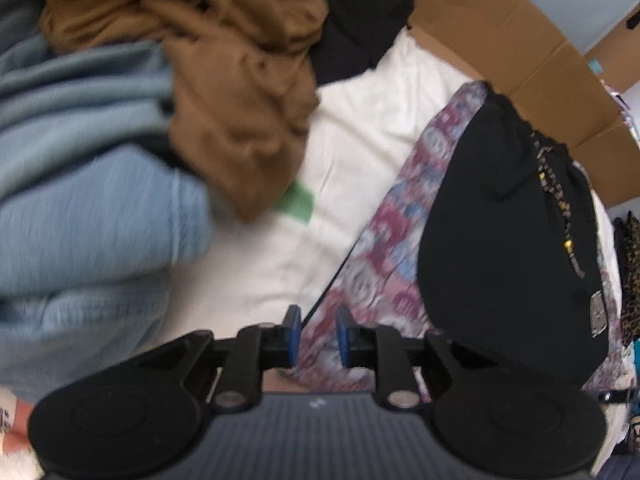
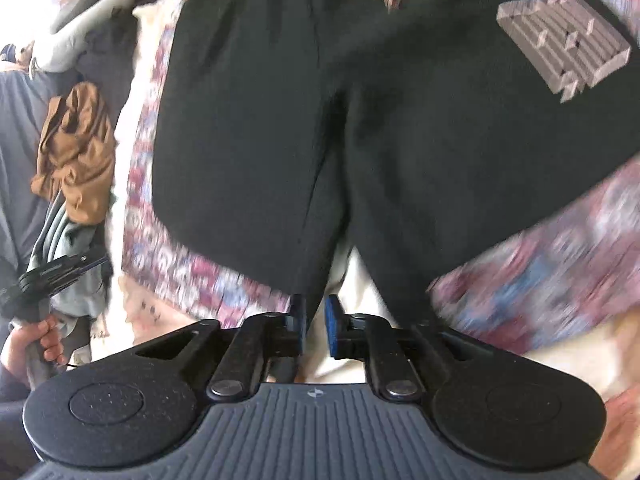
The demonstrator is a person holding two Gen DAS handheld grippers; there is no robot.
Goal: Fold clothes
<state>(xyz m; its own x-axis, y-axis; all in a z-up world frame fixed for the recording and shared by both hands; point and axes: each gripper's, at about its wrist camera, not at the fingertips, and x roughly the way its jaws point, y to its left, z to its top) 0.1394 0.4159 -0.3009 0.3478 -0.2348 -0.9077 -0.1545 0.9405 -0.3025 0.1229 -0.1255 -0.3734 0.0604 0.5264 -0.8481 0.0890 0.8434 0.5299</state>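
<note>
The right gripper (image 2: 316, 324), jaws apart, hovers at black fabric shorts (image 2: 360, 128) spread flat on a patterned cloth (image 2: 560, 272); the left gripper (image 1: 316, 332) likewise gapes. Brown (image 1: 224, 80) and blue (image 1: 80, 184) garments lie crumpled, seemingly unfolded.

Layout: shorts on patterned cloth, clothes pile off to the left.

Shorts (image 2: 360, 120) lie flat on the patterned cloth (image 1: 384, 248), which lies on the bed sheet (image 1: 360, 140). Left wrist view: crumpled garment (image 1: 224, 80) heaped on a folded garment (image 1: 80, 184) at far left, bare sheet between that pile and the cloth, cardboard box (image 1: 520, 40) behind the shorts. Right wrist view: shorts' leg hem nearest the right gripper (image 2: 316, 320), waistband at far side; left gripper (image 2: 52, 272) at far left.
</note>
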